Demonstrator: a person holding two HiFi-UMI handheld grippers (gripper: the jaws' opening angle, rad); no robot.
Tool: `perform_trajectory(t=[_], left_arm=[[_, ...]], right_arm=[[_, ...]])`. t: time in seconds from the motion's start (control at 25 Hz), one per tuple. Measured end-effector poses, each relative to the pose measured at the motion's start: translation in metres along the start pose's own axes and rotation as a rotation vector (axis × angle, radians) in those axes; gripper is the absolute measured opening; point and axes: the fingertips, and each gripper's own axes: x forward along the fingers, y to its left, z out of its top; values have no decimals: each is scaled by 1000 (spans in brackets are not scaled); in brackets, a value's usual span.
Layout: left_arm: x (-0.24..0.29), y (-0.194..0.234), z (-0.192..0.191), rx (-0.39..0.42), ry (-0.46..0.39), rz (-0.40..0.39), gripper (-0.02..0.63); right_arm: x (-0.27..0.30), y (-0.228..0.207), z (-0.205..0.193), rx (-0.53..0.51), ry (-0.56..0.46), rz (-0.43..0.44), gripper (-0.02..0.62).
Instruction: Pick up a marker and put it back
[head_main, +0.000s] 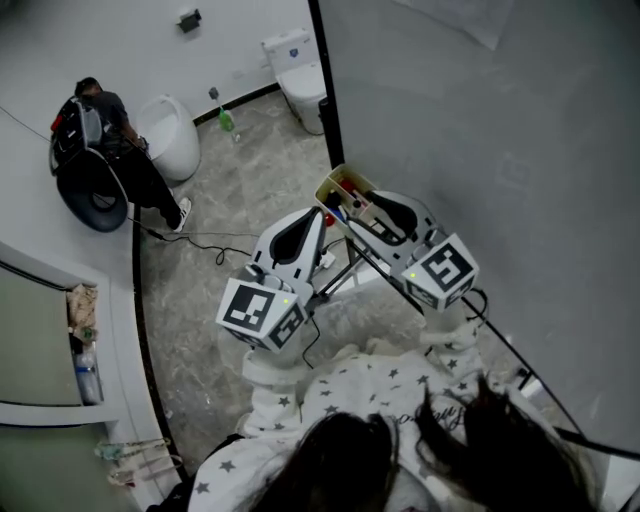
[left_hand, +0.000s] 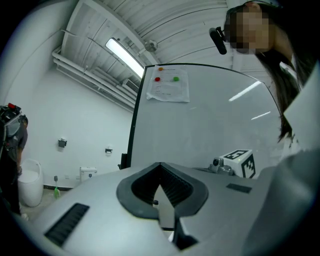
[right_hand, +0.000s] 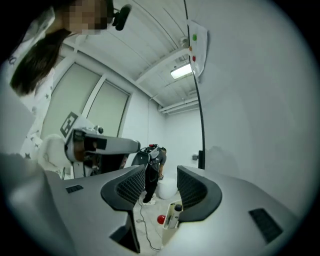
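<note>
While the left gripper (left_hand: 160, 167) has its jaws drawn together on nothing, the right gripper (right_hand: 158, 176) stands wide, its pads touching nothing. Through that gap, lower down, a white marker (right_hand: 173, 215) with a black cap sits upright in the tray (head_main: 331, 181), a red round thing (right_hand: 161, 219) just beside it. In the head view, the tray hangs at the edge of the whiteboard (head_main: 480, 130), with both grippers' tips near it, the right one closest. One tray shows, and two grippers; how many markers the tray holds I cannot tell. One sheet of paper (left_hand: 168, 86) is on the board. One person (head_main: 112, 142) bends over far off.
</note>
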Motion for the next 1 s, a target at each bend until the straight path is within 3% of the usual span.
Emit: perform_trajectory(t=[0.04,0.2,0.68,1.0], left_arm=[[2,-1,0,-2,-1,-6,2],[8,-7,-5,-12,3,-24,2],[13,-6,-14,5,34,-15,2],[7,-30,-14,30,26,-14,2]], right_arm=[[-2,1,7,9,-9,8,204],[-7,1,21,-27,6,10,6],[-3,-3,28,16,3,46,6],[-22,5,30,11,-21,60,5]])
